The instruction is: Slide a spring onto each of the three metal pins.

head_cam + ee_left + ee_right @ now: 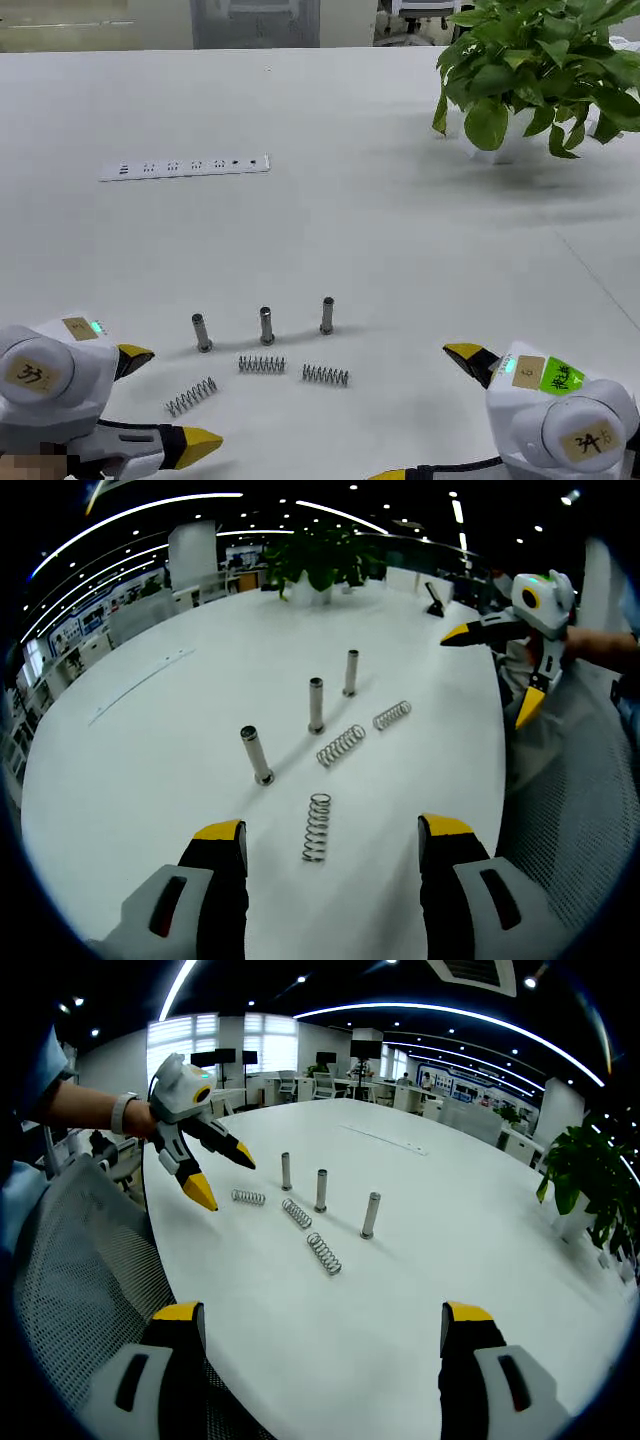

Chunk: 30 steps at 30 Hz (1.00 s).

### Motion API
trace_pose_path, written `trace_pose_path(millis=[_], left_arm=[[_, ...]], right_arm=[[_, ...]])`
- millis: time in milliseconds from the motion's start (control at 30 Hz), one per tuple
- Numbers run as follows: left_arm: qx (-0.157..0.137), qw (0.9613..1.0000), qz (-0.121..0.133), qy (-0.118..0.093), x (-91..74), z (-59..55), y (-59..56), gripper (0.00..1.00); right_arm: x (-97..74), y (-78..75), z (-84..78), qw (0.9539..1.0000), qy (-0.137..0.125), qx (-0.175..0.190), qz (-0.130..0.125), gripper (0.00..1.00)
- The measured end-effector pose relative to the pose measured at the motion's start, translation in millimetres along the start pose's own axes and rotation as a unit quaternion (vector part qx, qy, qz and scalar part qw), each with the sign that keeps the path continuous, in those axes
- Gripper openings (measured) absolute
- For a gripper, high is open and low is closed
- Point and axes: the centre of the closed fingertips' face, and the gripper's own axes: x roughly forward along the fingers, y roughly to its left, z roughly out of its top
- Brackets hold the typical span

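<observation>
Three short metal pins stand upright in a row on the white table: left pin, middle pin, right pin. In front of them lie three loose springs: left spring, middle spring, right spring. My left gripper is open at the near left, its jaws either side of the left spring, hovering just short of it. My right gripper is open at the near right, well clear of the right spring and holding nothing.
A white power strip lies flat farther back on the left. A potted green plant stands at the far right. The table is bare around the pins. A grey mesh chair sits at the table's near edge.
</observation>
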Motion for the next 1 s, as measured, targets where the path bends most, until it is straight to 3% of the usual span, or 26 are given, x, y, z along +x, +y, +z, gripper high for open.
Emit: trace_pose_path(millis=[233, 300, 600, 1000], left_arm=[[0.001, 0.9995, 0.005, 0.03, 6.4, -4.5, 1.1, 0.57], [0.009, 0.9985, 0.021, 0.05, 4.9, -11.4, 7.6, 0.53], [-0.002, 0.9971, 0.033, 0.068, 8.3, -17.8, 14.5, 0.35], [-0.01, 0.9955, 0.039, 0.086, 11.8, -25.4, 16.5, 0.22]], right_arm=[[-0.2, -0.6, -1.2, 1.0, 0.001, 0.0, 0.0, 0.99], [-0.3, -0.6, -1.2, 1.0, 0.001, 0.001, 0.0, 0.99], [0.4, -0.4, -2.7, 1.0, 0.004, 0.001, 0.001, 0.99], [0.9, -0.1, -4.0, 1.0, 0.006, 0.001, 0.003, 0.99]])
